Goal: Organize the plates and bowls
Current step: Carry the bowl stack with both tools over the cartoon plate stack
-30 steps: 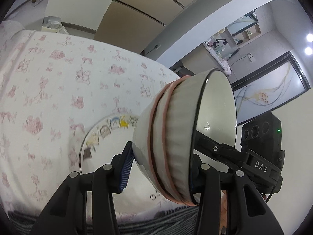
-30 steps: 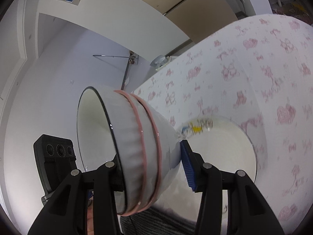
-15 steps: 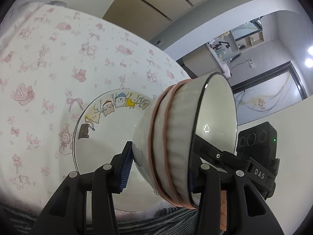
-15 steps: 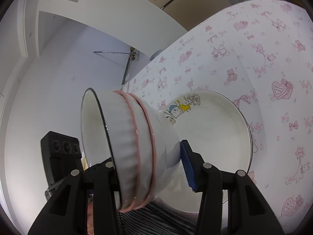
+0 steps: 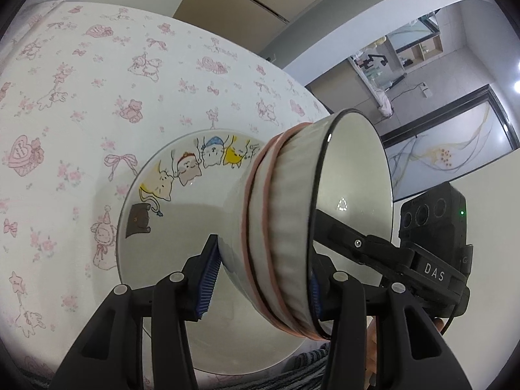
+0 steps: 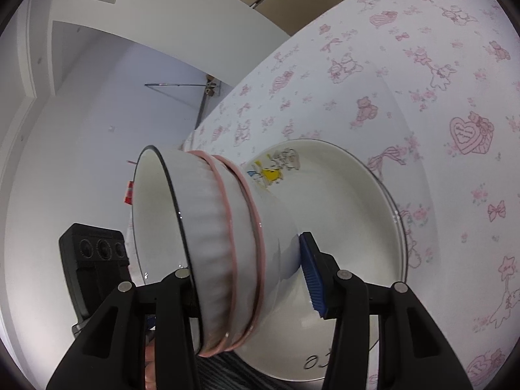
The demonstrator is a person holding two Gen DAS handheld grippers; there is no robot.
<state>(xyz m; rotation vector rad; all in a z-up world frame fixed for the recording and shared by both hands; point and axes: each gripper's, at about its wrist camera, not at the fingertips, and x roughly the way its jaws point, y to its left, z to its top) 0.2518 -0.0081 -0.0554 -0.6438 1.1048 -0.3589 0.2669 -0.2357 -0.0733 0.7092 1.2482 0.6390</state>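
A nested stack of white ribbed bowls with pink rims (image 5: 286, 234) is gripped from both sides. My left gripper (image 5: 260, 287) is shut on the stack, one blue pad on the foot, the other at the rim. From the opposite side my right gripper (image 6: 250, 289) is shut on the same bowl stack (image 6: 224, 253). Just beneath them lies a white plate with cartoon cats (image 5: 169, 227), seen also in the right wrist view as the plate (image 6: 354, 201). Whether the bowls touch it I cannot tell.
The plate rests on a table with a white cloth printed with pink bears and bows (image 5: 81, 104). The right gripper's black body (image 5: 432, 269) shows behind the bowls; the left gripper's body (image 6: 94, 260) shows in the right wrist view. A striped sleeve (image 6: 224, 370) lies at the bottom.
Both grippers have come down with the bowl stack toward the plate, which now fills more of each view. The grip on the bowls is the same.
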